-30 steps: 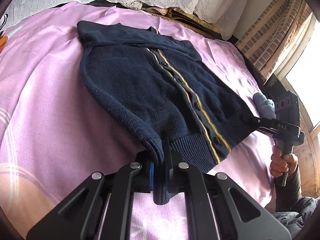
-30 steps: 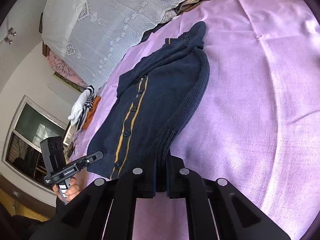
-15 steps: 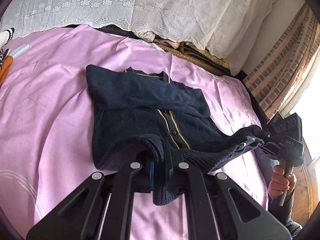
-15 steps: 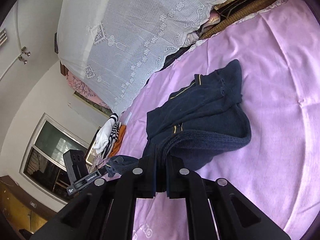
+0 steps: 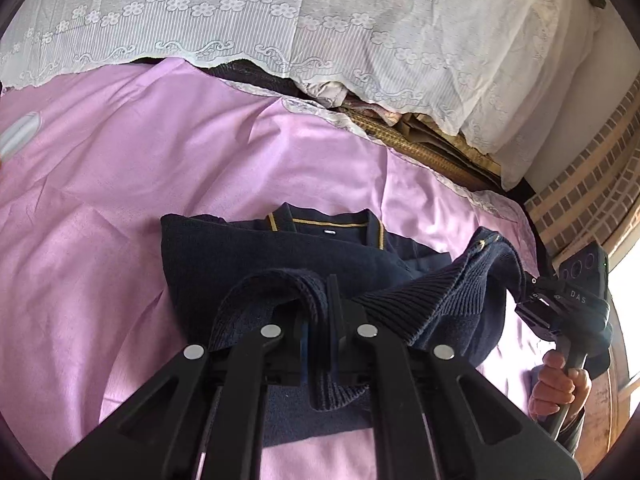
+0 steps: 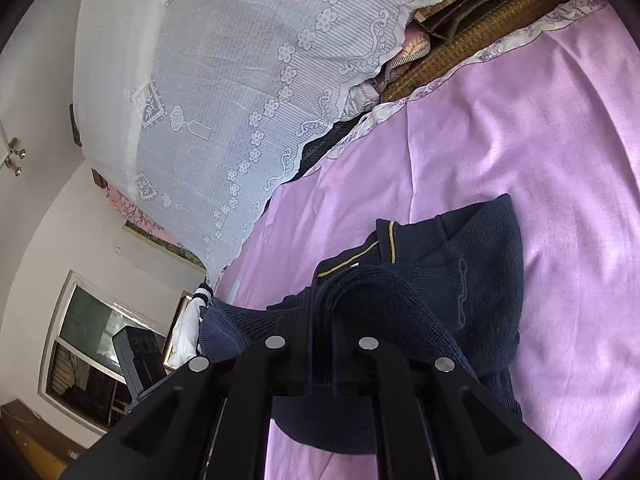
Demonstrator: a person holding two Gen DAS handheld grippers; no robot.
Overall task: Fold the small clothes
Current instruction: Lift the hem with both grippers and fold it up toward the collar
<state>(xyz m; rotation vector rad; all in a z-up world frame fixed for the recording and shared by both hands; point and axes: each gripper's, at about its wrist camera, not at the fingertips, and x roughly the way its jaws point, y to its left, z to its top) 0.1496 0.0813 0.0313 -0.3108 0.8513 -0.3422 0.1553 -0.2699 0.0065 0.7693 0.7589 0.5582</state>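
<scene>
A small navy knit cardigan [image 5: 248, 248] with a yellow stripe along the collar lies on the purple bedsheet [image 5: 120, 184]. Its ribbed bottom hem is lifted and carried over toward the collar. My left gripper [image 5: 320, 320] is shut on one corner of the hem. My right gripper [image 6: 322, 320] is shut on the other hem corner; it also shows in the left wrist view [image 5: 536, 300], held by a hand. The cardigan [image 6: 488, 264] lies doubled under the raised hem in the right wrist view, collar away from me.
A white lace cover [image 5: 280, 20] drapes over stacked bedding at the head of the bed. A brick wall [image 5: 592, 192] and a bright window stand at the right. White and striped clothes [image 6: 192, 320] lie at the bed's far side. The sheet [image 6: 540, 128] stretches around the cardigan.
Both grippers have lifted the cardigan's bottom hem and carried it toward the collar. The cardigan went from lying flat to being doubled over on itself.
</scene>
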